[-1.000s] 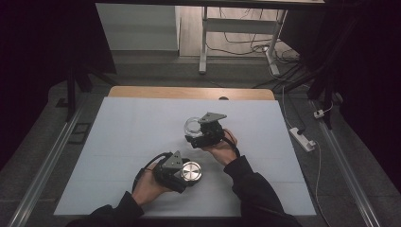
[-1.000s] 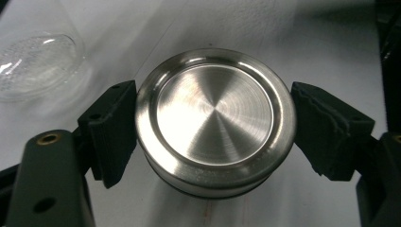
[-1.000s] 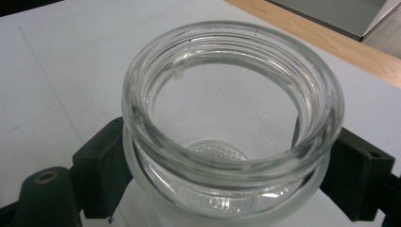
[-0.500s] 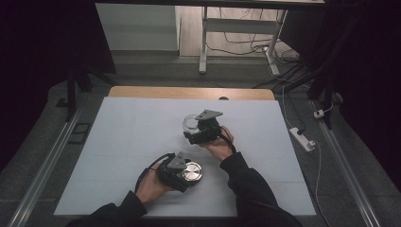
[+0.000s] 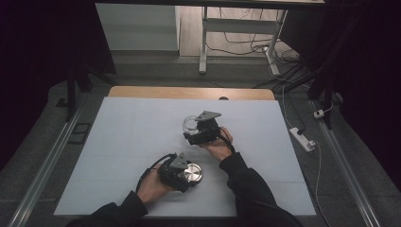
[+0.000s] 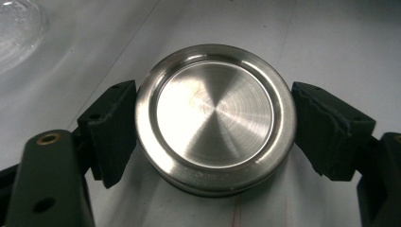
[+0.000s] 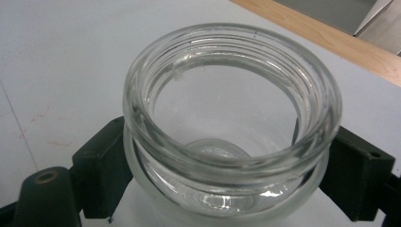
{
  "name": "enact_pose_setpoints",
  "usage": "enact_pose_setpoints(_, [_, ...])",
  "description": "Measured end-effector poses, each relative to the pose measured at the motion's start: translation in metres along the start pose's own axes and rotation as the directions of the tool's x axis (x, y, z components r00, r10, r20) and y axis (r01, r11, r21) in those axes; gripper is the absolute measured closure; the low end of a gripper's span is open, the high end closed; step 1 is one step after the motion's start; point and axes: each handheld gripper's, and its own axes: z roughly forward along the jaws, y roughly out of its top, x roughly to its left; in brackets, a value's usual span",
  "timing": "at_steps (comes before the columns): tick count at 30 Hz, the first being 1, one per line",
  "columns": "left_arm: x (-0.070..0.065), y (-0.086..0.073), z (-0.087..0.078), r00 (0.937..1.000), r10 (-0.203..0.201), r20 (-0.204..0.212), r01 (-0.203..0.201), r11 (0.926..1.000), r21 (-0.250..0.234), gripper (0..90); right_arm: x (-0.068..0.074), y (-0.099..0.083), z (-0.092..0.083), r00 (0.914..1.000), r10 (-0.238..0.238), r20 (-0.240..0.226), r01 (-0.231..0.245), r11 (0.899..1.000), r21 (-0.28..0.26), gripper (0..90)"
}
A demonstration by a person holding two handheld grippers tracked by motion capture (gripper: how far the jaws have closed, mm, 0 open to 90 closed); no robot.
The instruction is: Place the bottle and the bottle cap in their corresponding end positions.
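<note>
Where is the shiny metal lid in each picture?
High view: metal lid lies low and centre, beside the left gripper.
Left gripper view: it sits mid-picture, between the black jaws.
Right gripper view: not there.
Shared landmark: the glass jar, top-left corner in the left gripper view.

The lid (image 6: 215, 118) is brushed metal, glossy, with fine circular grain. The jar (image 7: 231, 118) is clear, smooth glass with a threaded neck. The counter (image 5: 132, 127) looks matt white, its far edge bare wood. Each tool's pads are matt black and rough-edged.
</note>
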Motion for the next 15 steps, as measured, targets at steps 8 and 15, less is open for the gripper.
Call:
enact_pose_setpoints(8, [-0.0003, 0.0002, 0.0024, 1.0000, 0.010, 0.001, -0.010, 0.9990, 0.043, 17.5, -0.0030, -0.0005, -0.0003, 0.9994, 0.032, -0.011, -0.032, 0.999, 0.013, 14.7])
enact_pose_setpoints(15, [0.0008, 0.0002, 0.0022, 1.0000, 0.002, 0.008, -0.003, 0.9990, 0.044, 9.0, -0.0038, 0.0004, -0.0015, 0.9984, 0.045, -0.033, -0.044, 0.999, 0.032, 10.3])
